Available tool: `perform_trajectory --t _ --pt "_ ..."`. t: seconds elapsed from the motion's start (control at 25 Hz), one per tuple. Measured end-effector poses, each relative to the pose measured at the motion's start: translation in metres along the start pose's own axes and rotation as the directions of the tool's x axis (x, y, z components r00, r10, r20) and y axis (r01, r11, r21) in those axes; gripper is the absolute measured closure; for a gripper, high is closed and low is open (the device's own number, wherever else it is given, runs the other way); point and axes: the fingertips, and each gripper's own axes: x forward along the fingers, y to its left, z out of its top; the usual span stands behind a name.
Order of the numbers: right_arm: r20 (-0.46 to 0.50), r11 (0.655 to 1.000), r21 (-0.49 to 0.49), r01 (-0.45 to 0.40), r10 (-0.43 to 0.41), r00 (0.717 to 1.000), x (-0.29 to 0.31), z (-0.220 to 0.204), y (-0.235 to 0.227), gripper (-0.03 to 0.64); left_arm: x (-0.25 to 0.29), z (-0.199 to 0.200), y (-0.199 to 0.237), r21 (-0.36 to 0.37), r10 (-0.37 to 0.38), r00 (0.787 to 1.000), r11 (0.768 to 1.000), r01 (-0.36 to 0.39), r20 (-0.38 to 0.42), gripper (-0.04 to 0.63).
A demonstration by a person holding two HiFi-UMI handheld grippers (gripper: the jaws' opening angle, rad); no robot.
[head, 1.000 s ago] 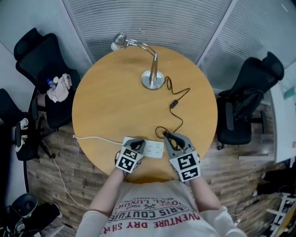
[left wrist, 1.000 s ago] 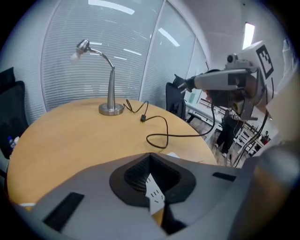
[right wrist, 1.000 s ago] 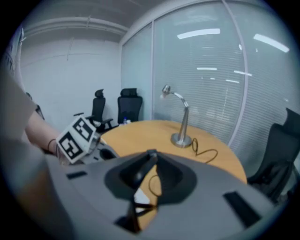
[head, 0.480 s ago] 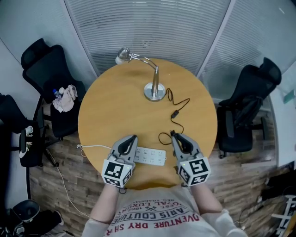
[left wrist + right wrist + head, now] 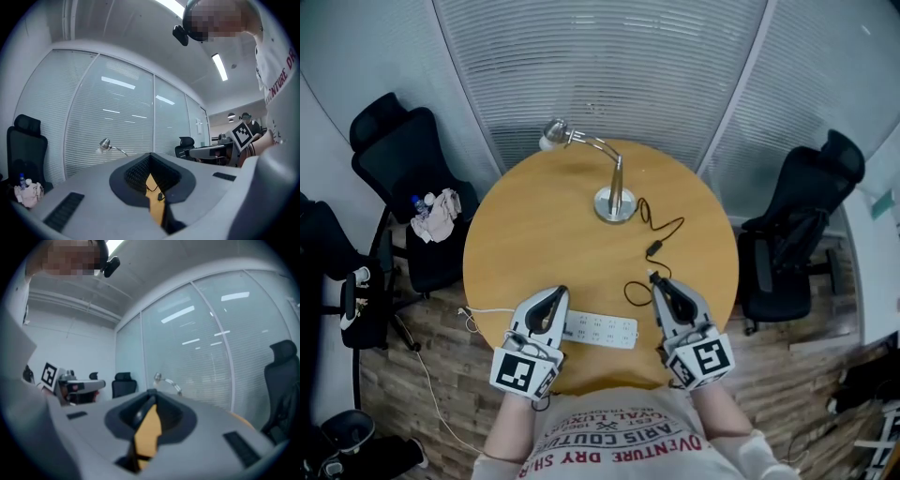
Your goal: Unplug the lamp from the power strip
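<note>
Directly before the operator, at the table's [image 5: 516,234] 6 o'clock edge, the power strip [image 5: 602,330] lay flat between both grippers. At 7 o'clock the left gripper [image 5: 557,292] sat over the strip's left end with its jaws pressed together on nothing; contact could not be confirmed. At 5 o'clock the right gripper [image 5: 655,278] pinched the plug [image 5: 139,413], which appeared already clear of the sockets. The cord [image 5: 630,292] looped slack beyond it, past the inline switch [image 5: 654,248], to the lamp [image 5: 614,202], upright at 12 o'clock.

Recommended procedure: the pinch was to be kept firm and the plug carried away from the strip without taking up the cord's slack. A taut cord would likely drag the lamp.
</note>
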Motion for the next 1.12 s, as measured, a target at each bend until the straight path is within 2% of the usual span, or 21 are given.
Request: perform_trajectory --t 0.64,1.12 --pt "-0.024 1.0 0.001 -0.003 0.003 1.0 -0.001 -0.006 0.005 0.545 0.007 -0.017 -0.017 -0.025 -0.057 0.996 0.998 0.055 -0.065 0.568" --pt "-0.027 0.999 -0.036 -0.002 0.001 1.0 0.0 -0.007 0.009 0.545 0.011 -0.021 -0.017 -0.012 -0.05 0.994 0.999 0.049 -0.099 0.568"
